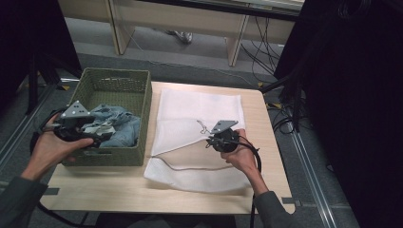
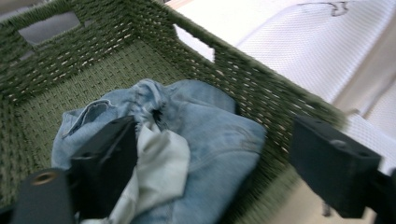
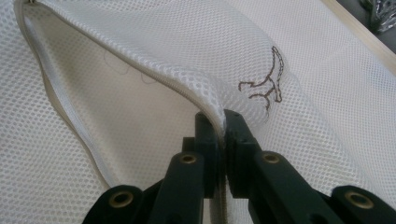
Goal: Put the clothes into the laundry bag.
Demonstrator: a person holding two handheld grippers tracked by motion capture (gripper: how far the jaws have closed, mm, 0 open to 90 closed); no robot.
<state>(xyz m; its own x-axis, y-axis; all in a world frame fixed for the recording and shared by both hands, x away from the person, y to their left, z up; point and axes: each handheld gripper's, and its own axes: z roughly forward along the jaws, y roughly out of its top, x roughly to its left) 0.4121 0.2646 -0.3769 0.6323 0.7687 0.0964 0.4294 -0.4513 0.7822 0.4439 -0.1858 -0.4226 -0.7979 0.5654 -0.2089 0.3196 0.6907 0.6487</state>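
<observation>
Mesh bag (image 1: 199,118) edge lifted, mouth open.

A basket (image 1: 135,102) sits at the left edge of the table (image 1: 119,190), near the far corner. Some jeans (image 1: 119,126) lie bunched up inside it. Just beside the basket, to its right, a mesh bag (image 1: 199,114) lies flat in the middle of the table. It reaches from near the far edge down toward the near edge.
</observation>
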